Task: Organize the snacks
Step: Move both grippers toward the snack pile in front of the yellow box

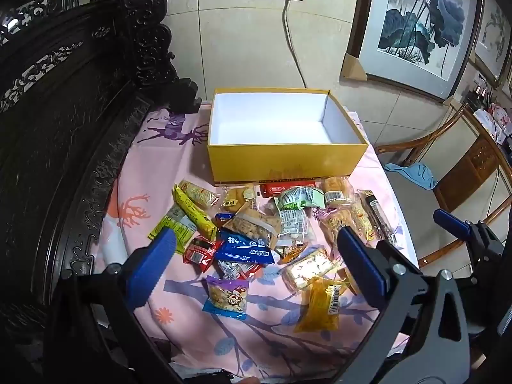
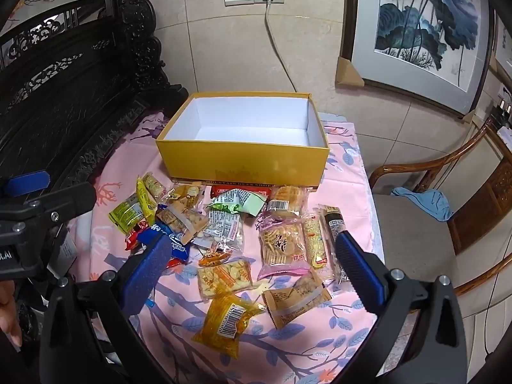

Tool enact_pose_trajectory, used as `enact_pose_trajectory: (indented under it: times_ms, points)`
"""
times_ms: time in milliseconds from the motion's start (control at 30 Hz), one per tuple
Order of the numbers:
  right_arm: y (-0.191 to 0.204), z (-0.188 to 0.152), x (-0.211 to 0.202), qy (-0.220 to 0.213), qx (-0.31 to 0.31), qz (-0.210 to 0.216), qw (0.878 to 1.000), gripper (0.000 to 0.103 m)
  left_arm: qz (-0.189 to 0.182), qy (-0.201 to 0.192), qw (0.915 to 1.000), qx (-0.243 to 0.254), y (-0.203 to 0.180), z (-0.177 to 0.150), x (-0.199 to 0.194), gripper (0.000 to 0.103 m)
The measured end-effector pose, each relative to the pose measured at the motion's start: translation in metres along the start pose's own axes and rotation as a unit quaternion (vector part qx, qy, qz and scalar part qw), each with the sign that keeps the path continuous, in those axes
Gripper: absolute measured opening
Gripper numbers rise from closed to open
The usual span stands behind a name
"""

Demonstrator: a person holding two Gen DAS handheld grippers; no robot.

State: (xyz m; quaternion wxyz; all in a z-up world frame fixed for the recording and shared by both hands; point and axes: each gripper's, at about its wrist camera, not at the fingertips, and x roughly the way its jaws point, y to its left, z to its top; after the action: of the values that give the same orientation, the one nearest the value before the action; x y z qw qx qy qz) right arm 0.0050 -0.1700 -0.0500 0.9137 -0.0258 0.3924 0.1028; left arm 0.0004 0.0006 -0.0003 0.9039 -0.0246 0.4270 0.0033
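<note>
An open yellow box (image 1: 284,163) with a white, empty inside stands at the back of the pink tablecloth (image 1: 262,336); it also shows in the right wrist view (image 2: 243,160). Several snack packets lie scattered in front of it: a blue packet (image 1: 244,249), a purple-topped packet (image 1: 227,297), an amber packet (image 1: 320,304) (image 2: 228,320), a pink cracker packet (image 2: 281,246) and a brown packet (image 2: 296,297). My left gripper (image 1: 252,236) is open and empty above the pile. My right gripper (image 2: 252,243) is open and empty above the packets on the right.
A dark carved wooden bench back (image 1: 64,112) lines the left side. A wooden chair (image 2: 432,224) with a blue cloth (image 2: 425,201) stands to the right. A cable (image 1: 292,38) runs down the wall from a socket. Framed paintings (image 1: 422,22) lean on the wall.
</note>
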Motion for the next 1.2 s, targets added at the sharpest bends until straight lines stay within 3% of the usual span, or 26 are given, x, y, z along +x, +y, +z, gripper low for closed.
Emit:
enact_pose_trajectory:
  times_ms: [700, 1200]
  points:
    - [-0.003, 0.0, 0.006, 0.005, -0.005, -0.001, 1.0, 0.102, -0.002, 0.002, 0.9999, 0.01, -0.015, -0.009, 0.008, 0.101]
    - [0.004, 0.0, 0.0, 0.007, -0.014, -0.004, 1.0, 0.102, -0.009, 0.007, 0.9999, 0.007, -0.005, -0.004, 0.005, 0.101]
